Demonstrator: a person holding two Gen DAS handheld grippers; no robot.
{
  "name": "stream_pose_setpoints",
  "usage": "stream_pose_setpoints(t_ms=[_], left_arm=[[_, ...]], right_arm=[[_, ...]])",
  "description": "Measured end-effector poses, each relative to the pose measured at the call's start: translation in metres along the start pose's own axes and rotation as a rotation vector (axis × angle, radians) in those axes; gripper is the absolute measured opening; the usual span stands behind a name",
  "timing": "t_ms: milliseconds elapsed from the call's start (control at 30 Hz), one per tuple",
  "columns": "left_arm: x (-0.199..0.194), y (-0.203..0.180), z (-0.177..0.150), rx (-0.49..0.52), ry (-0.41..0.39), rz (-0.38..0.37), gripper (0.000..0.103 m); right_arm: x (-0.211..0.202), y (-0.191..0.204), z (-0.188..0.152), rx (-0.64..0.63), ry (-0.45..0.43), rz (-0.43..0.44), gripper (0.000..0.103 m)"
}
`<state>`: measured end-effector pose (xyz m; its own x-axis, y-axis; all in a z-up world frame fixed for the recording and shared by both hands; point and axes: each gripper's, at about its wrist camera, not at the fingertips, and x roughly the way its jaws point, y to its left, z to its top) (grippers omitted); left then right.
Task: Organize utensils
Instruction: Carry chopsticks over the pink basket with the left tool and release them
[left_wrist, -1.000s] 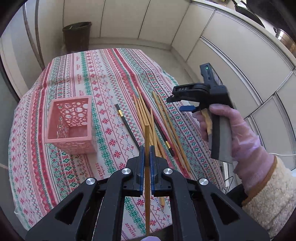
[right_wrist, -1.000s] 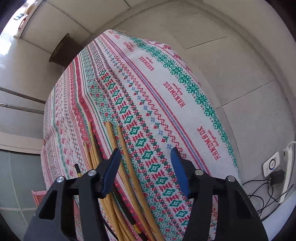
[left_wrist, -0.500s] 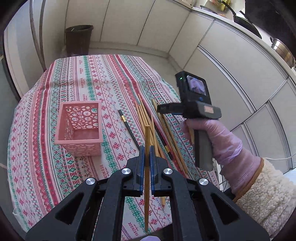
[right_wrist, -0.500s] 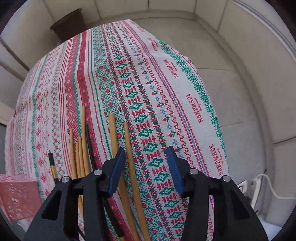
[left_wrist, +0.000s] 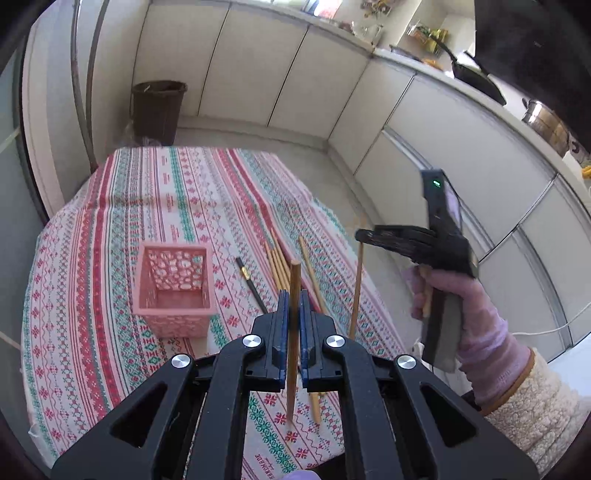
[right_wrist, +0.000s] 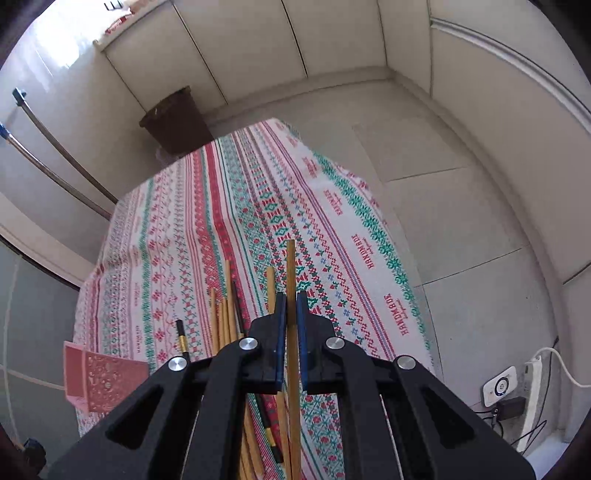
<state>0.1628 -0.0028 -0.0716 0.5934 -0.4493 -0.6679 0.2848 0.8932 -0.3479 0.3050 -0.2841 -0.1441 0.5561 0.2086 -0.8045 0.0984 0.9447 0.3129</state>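
Item one: a wooden chopstick (left_wrist: 293, 325) in my left tool (left_wrist: 291, 314), low centre of the left wrist view. The jaws are pressed against it on both sides, and it stands nearly upright with its ends above and below the pads.

Item two: a second wooden chopstick (right_wrist: 291, 295) in my right tool (right_wrist: 291, 314), low centre of the right wrist view. These jaws have just been closing and now clamp the stick between the blue pads. In the left wrist view the same stick (left_wrist: 357, 280) hangs steeply from the tool's black fingers, right of centre, lifted clear of the cloth.

Item three: the loose chopsticks (left_wrist: 277, 264), a fan of wooden ones lying flat at the middle of the left wrist view, with one separate wooden stick (left_wrist: 312, 273) just to their right.

Item four: a black chopstick with a gold band (left_wrist: 251, 282), lying to the left of the fan, between it and the basket.

Item five: a pink perforated basket (left_wrist: 173, 291), square, upright, left of centre, apart from the sticks.

Item six: the surface, covered by a red, green and white patterned cloth (left_wrist: 122, 229).

Item seven: my right hand (left_wrist: 443, 291), gloved, gripping the tool's handle at the right side of the left wrist view, with a fleecy sleeve (left_wrist: 532, 413) below it.
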Motion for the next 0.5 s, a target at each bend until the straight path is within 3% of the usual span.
stream_pose_setpoints(t_ms=[200, 500], left_arm=[[-0.038, -0.005, 0.026, -0.011, -0.132, -0.002, 0.004], [-0.086, -0.004, 0.085, -0.019, -0.295, 0.076, 0.004]], right_arm=[[-0.092, 0.013, 0.008, -0.028, -0.191, 0.045, 0.006], [-0.163, 0.05, 0.042, -0.004, -0.357, 0.233, 0.006]])
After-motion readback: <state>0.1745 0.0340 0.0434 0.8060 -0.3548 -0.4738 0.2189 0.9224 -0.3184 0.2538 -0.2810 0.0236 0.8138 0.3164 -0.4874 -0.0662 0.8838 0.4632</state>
